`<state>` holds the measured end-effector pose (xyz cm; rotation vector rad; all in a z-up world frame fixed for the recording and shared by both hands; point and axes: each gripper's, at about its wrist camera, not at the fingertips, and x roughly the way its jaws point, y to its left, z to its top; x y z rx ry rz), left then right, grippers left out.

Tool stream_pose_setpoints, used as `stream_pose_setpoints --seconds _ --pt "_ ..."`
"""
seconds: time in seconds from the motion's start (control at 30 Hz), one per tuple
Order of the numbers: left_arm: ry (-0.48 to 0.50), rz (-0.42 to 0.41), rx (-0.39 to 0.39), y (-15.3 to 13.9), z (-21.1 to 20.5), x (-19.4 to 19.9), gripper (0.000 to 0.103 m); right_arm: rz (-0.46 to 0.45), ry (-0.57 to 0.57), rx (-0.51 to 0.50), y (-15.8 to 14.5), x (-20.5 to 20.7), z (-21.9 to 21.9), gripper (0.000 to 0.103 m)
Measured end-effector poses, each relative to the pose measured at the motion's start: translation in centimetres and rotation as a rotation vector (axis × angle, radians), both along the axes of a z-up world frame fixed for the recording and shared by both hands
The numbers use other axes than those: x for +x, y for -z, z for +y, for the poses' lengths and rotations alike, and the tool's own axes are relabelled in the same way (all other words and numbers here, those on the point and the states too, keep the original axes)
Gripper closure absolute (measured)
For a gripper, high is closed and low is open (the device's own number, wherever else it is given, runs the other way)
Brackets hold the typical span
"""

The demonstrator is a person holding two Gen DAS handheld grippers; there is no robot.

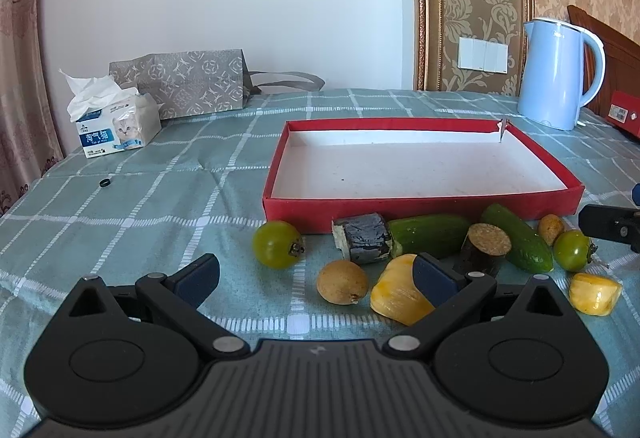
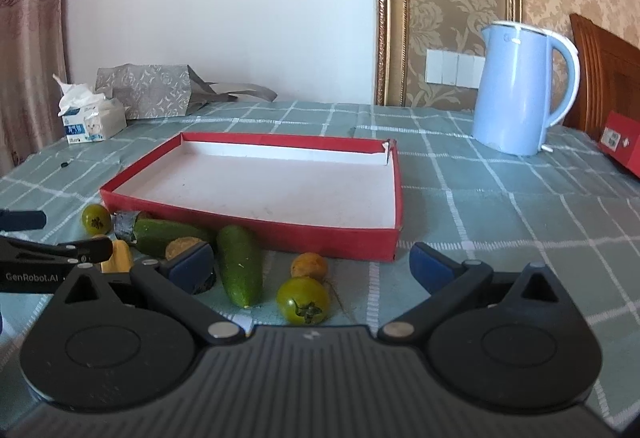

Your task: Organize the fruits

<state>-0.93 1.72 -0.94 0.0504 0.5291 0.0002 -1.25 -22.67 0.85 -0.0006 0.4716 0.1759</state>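
Because the red tray [image 1: 420,204] lies bare and the fruit sits in a loose row just outside its near wall, the sorting looks not yet begun, and both grippers hang low over the checked tablecloth [image 1: 160,198], seemingly to choose a first piece. With its jaws spread wide and nothing between them, the left gripper [image 1: 316,276] faces the left part of the row: a brown longan [image 1: 342,281] lies just ahead in the gap, and a yellow jackfruit piece [image 1: 394,292] sits partly behind its right finger. Farther off a green tomato [image 1: 277,244] rests at the left, with a dark sugarcane chunk [image 1: 362,238] and a cucumber [image 1: 430,234] close against the tray wall. Equally wide and empty, the right gripper [image 2: 312,268] looks at a second green tomato [image 2: 303,300] and a small brown fruit [image 2: 309,265] lying in its gap, beside another cucumber [image 2: 239,270] that points toward the camera. Having the row so close to the tray probably keeps each carry short. A blue kettle [image 1: 560,74] stands far right, a tissue pack [image 1: 116,124] far left, both well apart from the fruit.
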Motion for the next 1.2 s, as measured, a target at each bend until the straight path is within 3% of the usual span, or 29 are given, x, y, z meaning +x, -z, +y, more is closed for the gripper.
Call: stream_pose_setpoints --seconds 0.23,0.5,0.77,0.97,1.2 --pt "-0.005 0.000 -0.004 0.2 0.5 -0.2 0.000 -0.019 0.028 -0.059 0.4 -0.4 -0.4 0.000" --pt "0.011 0.006 -0.008 0.4 0.4 -0.5 0.000 -0.027 -0.022 -0.032 1.0 -2.1 -2.3 0.000" --pt "0.023 0.007 -0.004 0.4 0.0 -0.5 0.000 -0.066 -0.053 -0.099 1.6 -2.6 -1.4 0.000" --pt "0.023 0.011 -0.004 0.3 -0.2 -0.3 0.000 -0.074 -0.030 -0.019 1.5 -1.6 -2.3 0.000" --pt "0.022 0.013 -0.003 0.3 -0.2 -0.3 0.000 -0.070 -0.001 -0.013 2.0 -1.0 -2.6 0.000"
